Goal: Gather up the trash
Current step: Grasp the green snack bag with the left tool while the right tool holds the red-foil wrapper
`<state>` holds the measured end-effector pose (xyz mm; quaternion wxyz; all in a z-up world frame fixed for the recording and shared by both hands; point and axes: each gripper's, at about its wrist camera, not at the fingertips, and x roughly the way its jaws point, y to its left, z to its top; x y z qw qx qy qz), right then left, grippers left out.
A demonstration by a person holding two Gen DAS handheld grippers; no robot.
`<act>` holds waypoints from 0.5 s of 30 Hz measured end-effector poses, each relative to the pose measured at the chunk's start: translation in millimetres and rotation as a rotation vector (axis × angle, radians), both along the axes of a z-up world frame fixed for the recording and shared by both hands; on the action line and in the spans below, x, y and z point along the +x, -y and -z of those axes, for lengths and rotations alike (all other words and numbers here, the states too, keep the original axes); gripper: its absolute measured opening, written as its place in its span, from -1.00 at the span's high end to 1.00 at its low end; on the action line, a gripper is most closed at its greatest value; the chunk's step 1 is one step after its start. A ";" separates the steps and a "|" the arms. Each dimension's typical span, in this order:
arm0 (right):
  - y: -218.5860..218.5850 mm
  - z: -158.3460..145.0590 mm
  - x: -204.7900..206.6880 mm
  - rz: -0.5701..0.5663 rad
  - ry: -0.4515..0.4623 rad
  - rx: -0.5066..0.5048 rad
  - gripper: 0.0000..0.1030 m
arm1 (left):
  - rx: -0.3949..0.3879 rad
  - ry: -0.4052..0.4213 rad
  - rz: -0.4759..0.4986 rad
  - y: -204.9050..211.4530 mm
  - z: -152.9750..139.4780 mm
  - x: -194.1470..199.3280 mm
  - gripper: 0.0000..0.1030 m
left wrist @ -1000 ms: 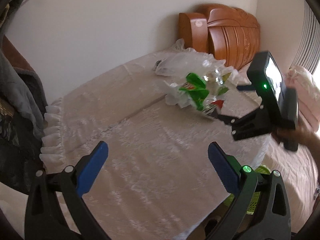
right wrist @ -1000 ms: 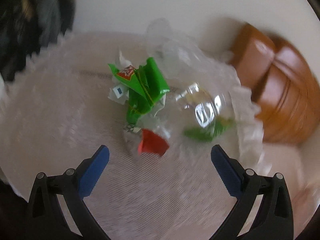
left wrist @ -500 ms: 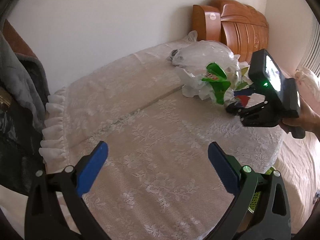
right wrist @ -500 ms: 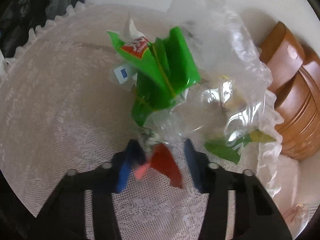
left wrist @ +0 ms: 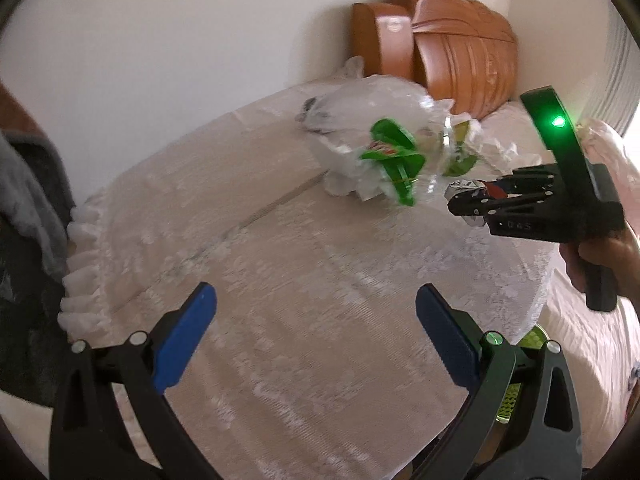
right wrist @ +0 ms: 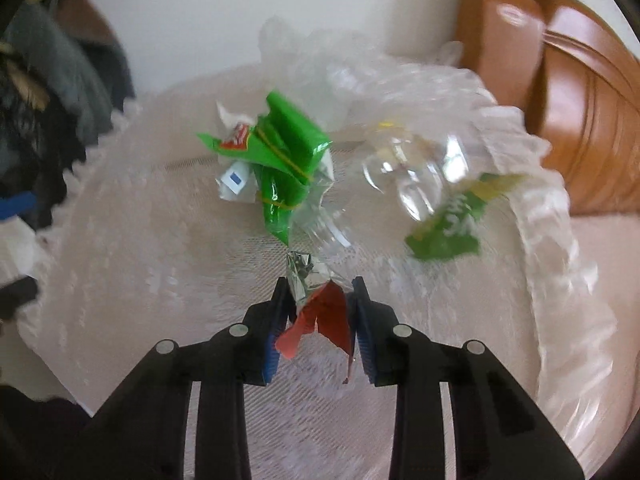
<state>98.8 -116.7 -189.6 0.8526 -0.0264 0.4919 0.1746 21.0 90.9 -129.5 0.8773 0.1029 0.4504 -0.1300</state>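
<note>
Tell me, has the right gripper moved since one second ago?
Yes. The right gripper advanced toward the green wrapper and shut on the red wrapper.

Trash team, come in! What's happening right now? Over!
Right gripper shut on red wrapper. Left gripper open, empty. Green wrapper, clear bottle left on table. Nothing blocking.

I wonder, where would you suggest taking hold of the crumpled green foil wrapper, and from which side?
Grip the crumpled green foil wrapper by its folded upper ridge, coming from above on the left claw's side. That ridge stands proud of the clear plastic film, and the open left claw is free, while the right claw is shut on the red wrapper.
</note>
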 end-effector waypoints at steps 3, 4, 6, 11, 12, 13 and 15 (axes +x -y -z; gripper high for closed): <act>18.0 -10.5 -15.3 0.068 0.014 0.038 0.38 | 0.001 0.023 0.036 16.9 -2.9 5.3 -0.86; 22.3 -12.5 -18.3 0.079 0.015 0.043 0.38 | -0.002 0.027 0.045 22.2 -3.4 7.8 -0.86; 36.5 -17.9 -33.7 0.125 0.015 0.061 0.37 | -0.017 0.028 0.058 34.9 -3.5 16.4 -0.86; 70.3 -20.4 -63.8 0.200 0.002 0.067 0.37 | -0.030 0.028 0.055 67.6 -2.5 33.9 -0.86; 74.2 -20.5 -65.8 0.209 0.001 0.070 0.37 | -0.026 0.033 0.063 74.5 -2.9 34.9 -0.86; 88.9 -20.3 -74.3 0.238 -0.003 0.080 0.37 | -0.019 0.041 0.079 87.7 -3.8 36.6 -0.86; 109.0 -20.9 -85.3 0.278 -0.009 0.093 0.36 | -0.016 0.047 0.106 107.7 -4.7 38.6 -0.86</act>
